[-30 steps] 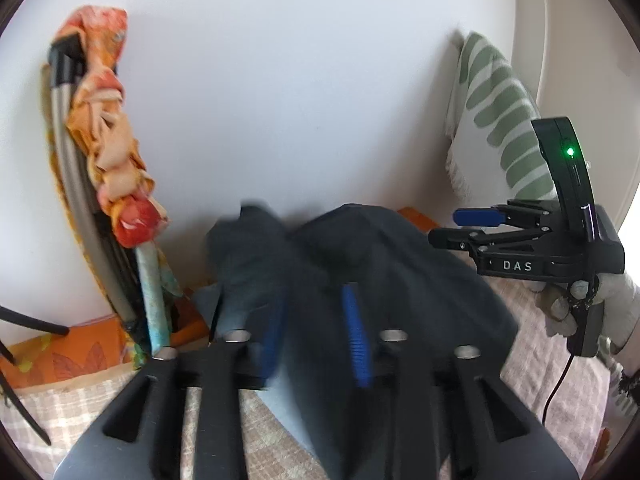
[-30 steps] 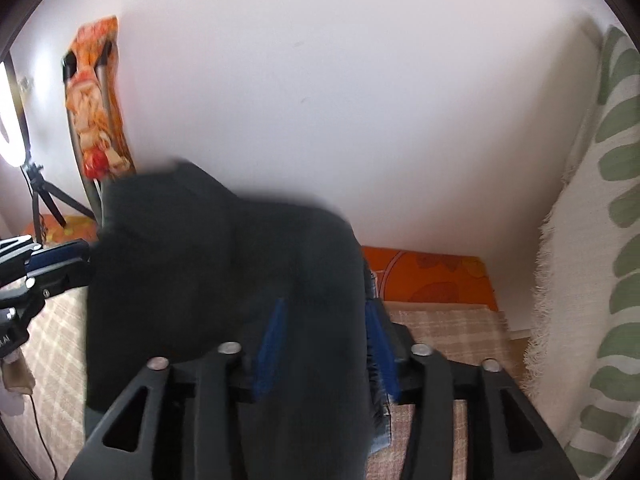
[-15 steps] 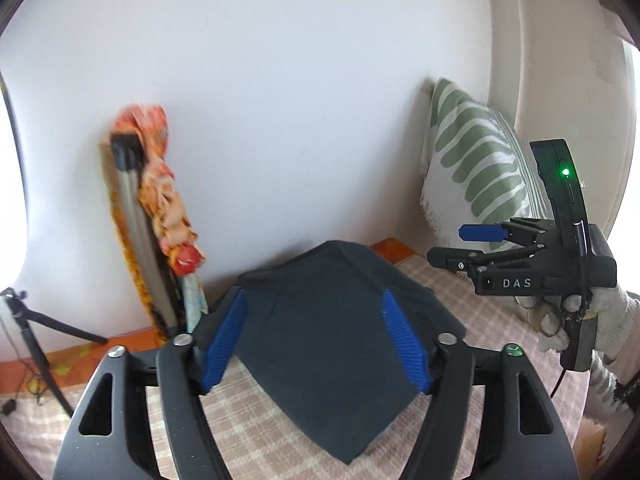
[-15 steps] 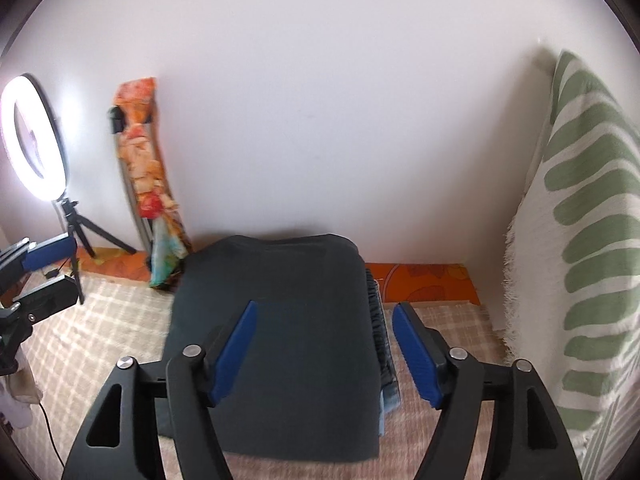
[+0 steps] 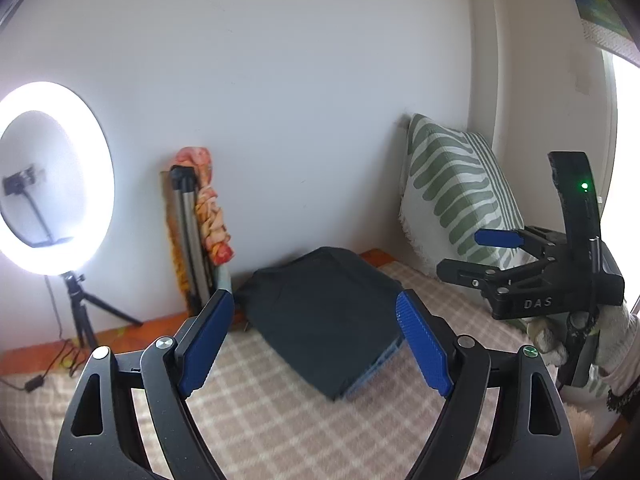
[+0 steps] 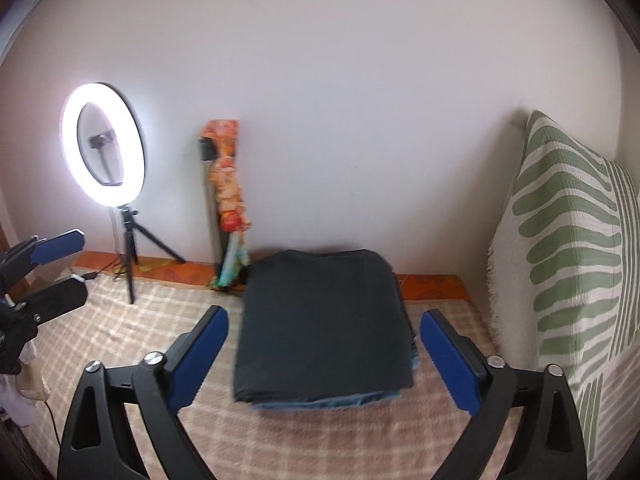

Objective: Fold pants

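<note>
Dark folded pants (image 5: pixel 312 344) (image 6: pixel 320 360) lie flat on the checked bedcover (image 5: pixel 260 420) (image 6: pixel 320 440) near the wall. A blue denim layer (image 6: pixel 320 400) peeks out under their near edge. My left gripper (image 5: pixel 314 304) hovers back from the pants and above them; its jaws are opening and nothing is between the blue pads. My right gripper (image 6: pixel 324 316) is likewise raised clear of the pants, with its jaws opening wide and empty. Each gripper also shows in the other's view: the right gripper (image 5: pixel 460 254) at the right edge, the left gripper (image 6: pixel 82 260) at the left edge.
A lit ring light (image 5: pixel 96 160) (image 6: pixel 136 160) stands on a small tripod at the left. A folded stand wrapped in orange cloth (image 5: pixel 208 208) (image 6: pixel 228 184) leans on the wall. A green-striped pillow (image 5: pixel 456 192) (image 6: pixel 568 240) stands at the right. A gloved hand (image 5: pixel 616 336) holds the right gripper.
Both grippers let go of the dark pants, opened and drew back and up. The pants dropped from the pads and now lie folded on the bedcover.
</note>
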Action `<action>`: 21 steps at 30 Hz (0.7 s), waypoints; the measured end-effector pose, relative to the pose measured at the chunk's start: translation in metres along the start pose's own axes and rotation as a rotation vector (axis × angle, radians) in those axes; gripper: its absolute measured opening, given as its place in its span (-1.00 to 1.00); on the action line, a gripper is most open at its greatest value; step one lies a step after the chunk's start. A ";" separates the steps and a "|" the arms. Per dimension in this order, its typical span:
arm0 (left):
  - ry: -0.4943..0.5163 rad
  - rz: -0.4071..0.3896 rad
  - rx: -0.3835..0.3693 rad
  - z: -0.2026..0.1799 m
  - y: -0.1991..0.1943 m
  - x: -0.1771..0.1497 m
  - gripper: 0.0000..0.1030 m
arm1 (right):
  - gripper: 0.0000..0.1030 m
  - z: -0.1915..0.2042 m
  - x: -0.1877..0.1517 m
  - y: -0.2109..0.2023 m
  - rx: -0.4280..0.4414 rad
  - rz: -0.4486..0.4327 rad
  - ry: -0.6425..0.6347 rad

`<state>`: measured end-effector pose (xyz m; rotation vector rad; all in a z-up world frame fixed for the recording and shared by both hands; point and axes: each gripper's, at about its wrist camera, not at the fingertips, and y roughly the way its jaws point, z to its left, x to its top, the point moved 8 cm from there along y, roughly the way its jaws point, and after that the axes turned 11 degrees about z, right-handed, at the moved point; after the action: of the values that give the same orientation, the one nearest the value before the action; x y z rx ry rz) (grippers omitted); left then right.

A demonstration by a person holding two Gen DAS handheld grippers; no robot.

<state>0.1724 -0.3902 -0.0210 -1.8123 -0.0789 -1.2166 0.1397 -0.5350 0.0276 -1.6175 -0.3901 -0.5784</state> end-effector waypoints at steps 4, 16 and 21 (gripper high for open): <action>0.023 -0.012 0.020 0.002 -0.027 -0.022 0.62 | 0.97 0.023 -0.019 -0.016 -0.011 -0.002 0.013; 0.011 0.029 0.012 0.030 -0.071 -0.084 0.67 | 1.00 0.085 -0.072 -0.039 -0.142 -0.024 0.047; -0.008 0.056 0.052 0.046 -0.076 -0.113 0.67 | 1.00 0.104 -0.088 -0.038 -0.138 -0.026 0.068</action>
<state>0.1084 -0.2676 -0.0617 -1.7628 -0.0633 -1.1575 0.0616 -0.4201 0.0013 -1.7215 -0.3268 -0.6906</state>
